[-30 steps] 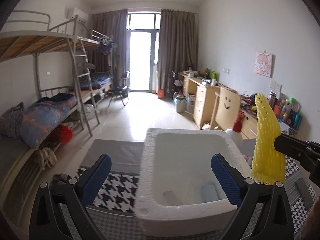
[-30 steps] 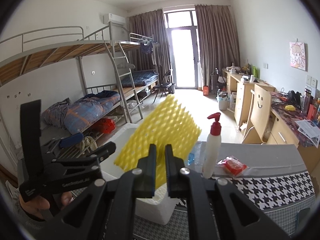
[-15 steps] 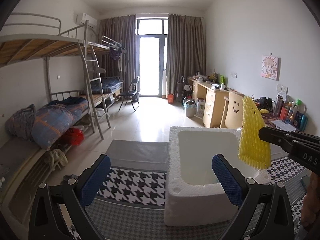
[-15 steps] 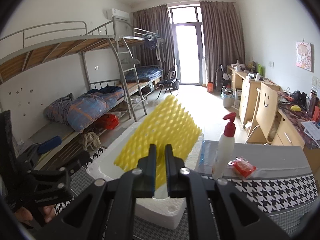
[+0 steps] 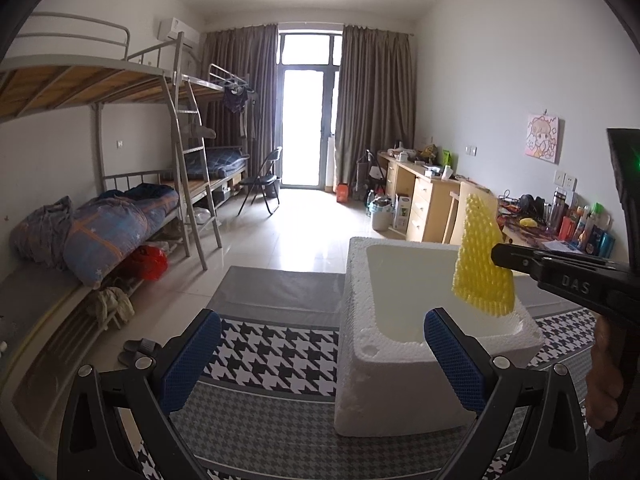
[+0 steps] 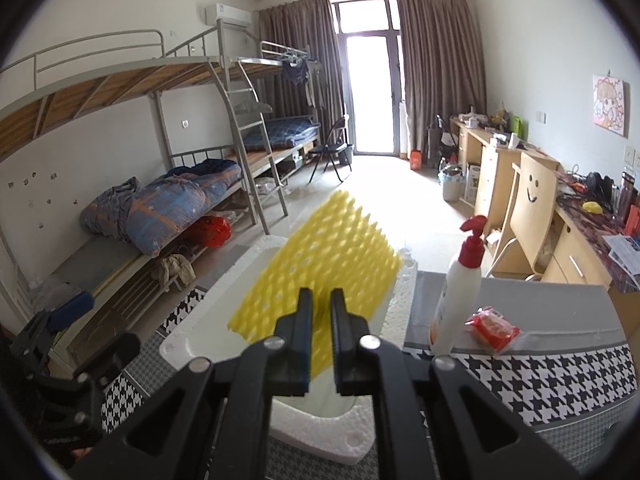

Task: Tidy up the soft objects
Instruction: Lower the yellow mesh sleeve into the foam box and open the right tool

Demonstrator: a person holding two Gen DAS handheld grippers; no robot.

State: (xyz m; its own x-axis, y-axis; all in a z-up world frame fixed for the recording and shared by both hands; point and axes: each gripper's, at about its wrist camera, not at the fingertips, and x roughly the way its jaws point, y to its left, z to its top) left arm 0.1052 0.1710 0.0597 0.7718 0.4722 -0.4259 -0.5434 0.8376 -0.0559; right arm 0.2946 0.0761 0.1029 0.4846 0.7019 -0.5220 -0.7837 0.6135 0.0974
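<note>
Your right gripper (image 6: 320, 344) is pinching the yellow foam net (image 6: 320, 276) by its near edge, jaws pressed tight on it, and the net hangs in the air over the open white foam box (image 5: 400, 364) that sits on the houndstooth cloth (image 5: 272, 356). Your left gripper (image 5: 320, 360) is spread wide and holds nothing, waiting just in front of the box's near left corner. To finish this step well, bring the net's free end down inside the walls before you let go; it is light and springy, so a release from above the rim would likely let it catch on the edge or bounce out. Keep the gripper clear of the crumbly foam rim, and steer away from the pump bottle (image 6: 456, 284) and the red packet (image 6: 490, 328) standing just beside the box on its right. You cannot see the floor of the box from either camera: the net and your own fingers cover it in the right view, and the near wall cuts it off in the left, so whether anything already lies inside is unclear.
</note>
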